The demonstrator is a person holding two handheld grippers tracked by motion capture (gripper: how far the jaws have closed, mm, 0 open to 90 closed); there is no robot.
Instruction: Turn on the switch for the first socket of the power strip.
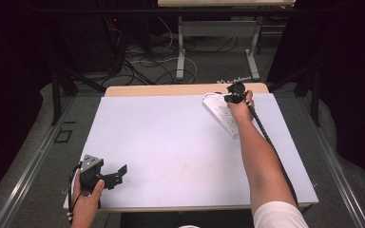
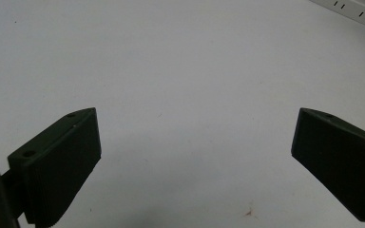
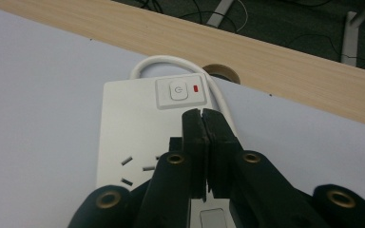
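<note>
A white power strip lies slanted at the far right of the white table cover. My right gripper hovers over its far end. In the right gripper view the gripper is shut, its pads pressed together with nothing between them, tips just below the strip's power button and red lamp. The strip shows socket slots at the lower left. My left gripper rests at the near left edge, open and empty above bare cover. A corner of the strip is far off.
The strip's white cord loops back to a round cable hole in the wooden table edge. Beyond the table are floor cables and the legs of another table. Dark curtains flank both sides.
</note>
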